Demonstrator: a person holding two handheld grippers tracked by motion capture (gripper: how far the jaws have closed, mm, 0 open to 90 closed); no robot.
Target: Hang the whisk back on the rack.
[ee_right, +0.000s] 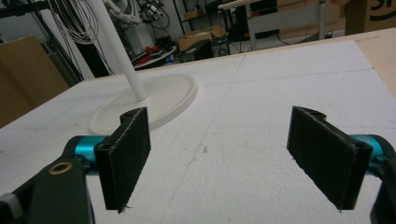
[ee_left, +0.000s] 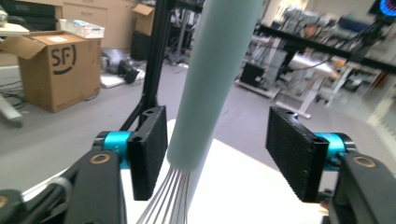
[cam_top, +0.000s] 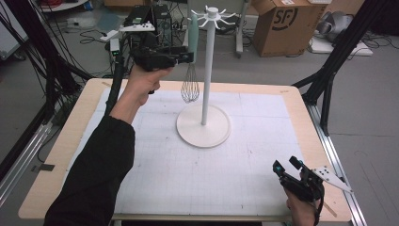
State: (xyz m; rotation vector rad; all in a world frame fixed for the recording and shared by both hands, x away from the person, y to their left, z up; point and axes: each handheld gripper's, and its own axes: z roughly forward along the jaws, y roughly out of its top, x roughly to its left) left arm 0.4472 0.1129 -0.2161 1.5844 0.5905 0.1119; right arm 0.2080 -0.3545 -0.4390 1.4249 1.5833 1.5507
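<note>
Looking down from the high view, a white stand (cam_top: 203, 126) sits on the table (cam_top: 66, 136), its round base on the white mat (cam_top: 244, 160) and its pole rising to a ring of hooks (cam_top: 212, 16). A whisk (cam_top: 190, 70) with a pale green handle hangs just left of the pole, wire head down. The left gripper (cam_top: 189, 56) is raised at the handle's height, held by the left hand (cam_top: 143, 82). The right gripper (cam_top: 286, 165) rests low near the table's near right corner, well apart from the stand.

From the left gripper view, the left gripper (ee_left: 217, 151) has its jaws spread wide. The whisk handle (ee_left: 212, 84) stands between them, close to the left pad (ee_left: 149, 149); whether it touches is unclear. A clear gap separates it from the right pad (ee_left: 294, 151). The wires (ee_left: 166, 198) fan out below the handle. A cardboard box (ee_left: 56, 65) stands on the floor behind.

From the right gripper view, the right gripper (ee_right: 219, 158) is open with nothing between its pads, above the mat (ee_right: 261, 93). The stand's base (ee_right: 154, 100) lies ahead to the left.
</note>
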